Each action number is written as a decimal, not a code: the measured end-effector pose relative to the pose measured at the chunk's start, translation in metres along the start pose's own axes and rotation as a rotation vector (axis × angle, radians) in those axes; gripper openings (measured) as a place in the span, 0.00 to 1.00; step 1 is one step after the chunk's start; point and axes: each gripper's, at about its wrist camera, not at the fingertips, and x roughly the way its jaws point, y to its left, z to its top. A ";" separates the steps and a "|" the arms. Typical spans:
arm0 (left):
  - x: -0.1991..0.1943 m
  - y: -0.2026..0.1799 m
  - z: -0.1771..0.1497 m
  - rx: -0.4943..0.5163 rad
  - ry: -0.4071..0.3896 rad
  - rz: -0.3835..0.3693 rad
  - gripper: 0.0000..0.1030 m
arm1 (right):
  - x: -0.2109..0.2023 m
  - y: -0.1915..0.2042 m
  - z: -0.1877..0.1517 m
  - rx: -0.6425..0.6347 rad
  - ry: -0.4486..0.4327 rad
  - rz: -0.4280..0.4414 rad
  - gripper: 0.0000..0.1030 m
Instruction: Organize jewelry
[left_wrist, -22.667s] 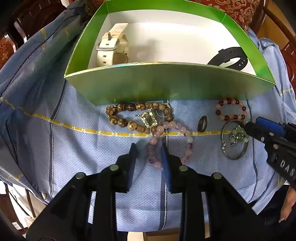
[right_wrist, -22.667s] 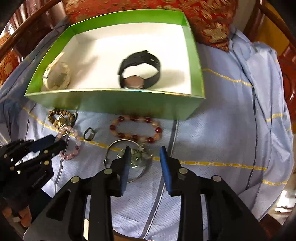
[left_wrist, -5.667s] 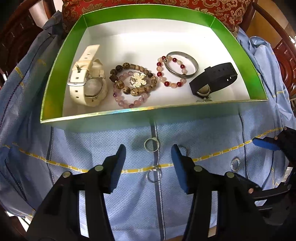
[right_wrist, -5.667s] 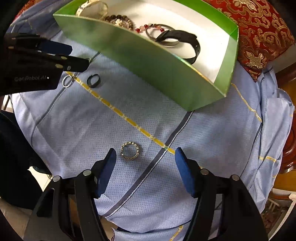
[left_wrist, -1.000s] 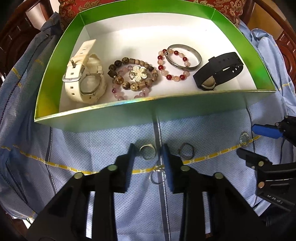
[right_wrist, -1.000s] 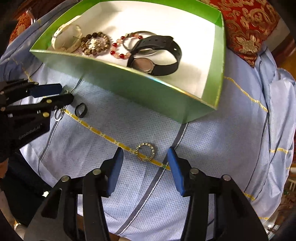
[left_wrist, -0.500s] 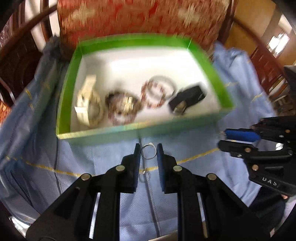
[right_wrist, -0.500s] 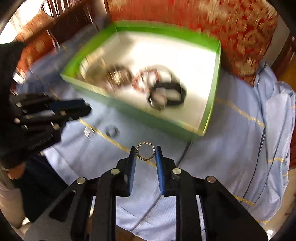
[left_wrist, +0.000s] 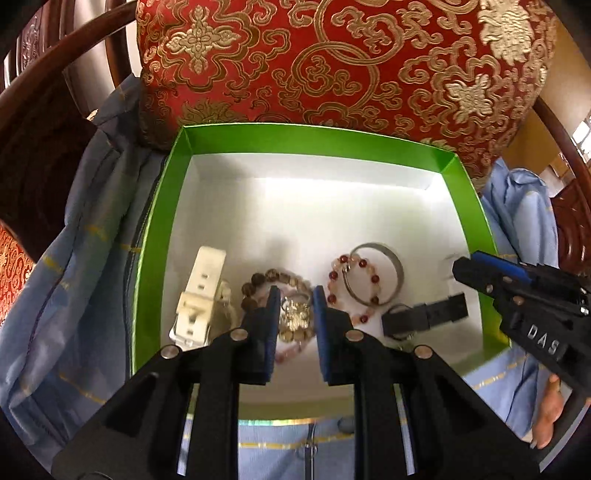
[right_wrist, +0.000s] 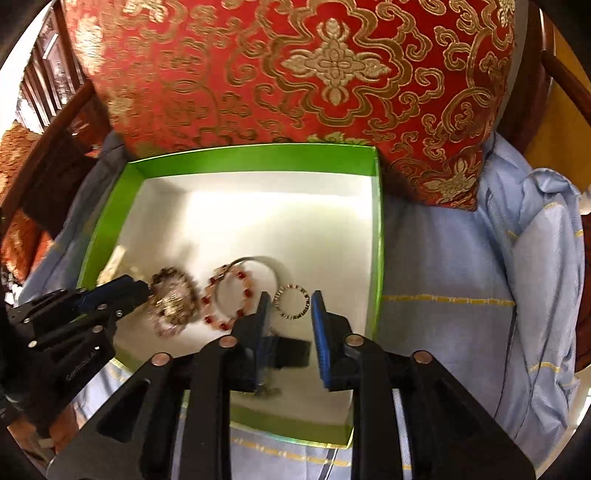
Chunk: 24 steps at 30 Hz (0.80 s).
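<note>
The green box (left_wrist: 151, 236) with a white floor holds a white watch (left_wrist: 197, 295), a brown bead bracelet (left_wrist: 258, 286), a red-and-pink bead bracelet (left_wrist: 351, 288), a silver bangle (left_wrist: 388, 266) and a black watch (left_wrist: 432, 314). My left gripper (left_wrist: 295, 302) is over the box, shut on a thin ring that is hard to make out against the bracelets behind it. My right gripper (right_wrist: 290, 301) is over the box's right part (right_wrist: 376, 229), shut on a studded ring (right_wrist: 291, 301). It also shows in the left wrist view (left_wrist: 476, 269).
A red and gold cushion (left_wrist: 332, 62) stands right behind the box. Blue cloth (right_wrist: 461, 295) covers the surface around it. A ring (left_wrist: 310, 448) lies on the cloth in front of the box. Wooden chair arms (left_wrist: 55, 55) curve at both sides.
Both grippers have moved forward from the cloth to above the box, each carrying its ring. The box now fills the middle of both views.
</note>
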 end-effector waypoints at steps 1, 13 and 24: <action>0.000 0.001 0.000 -0.001 -0.001 0.000 0.26 | 0.000 0.001 0.000 -0.001 0.004 -0.013 0.38; -0.051 0.012 -0.061 0.087 0.018 0.002 0.32 | -0.042 0.045 -0.059 -0.202 0.104 0.236 0.37; -0.021 0.049 -0.090 0.005 0.180 0.083 0.32 | 0.019 0.093 -0.083 -0.378 0.237 0.096 0.36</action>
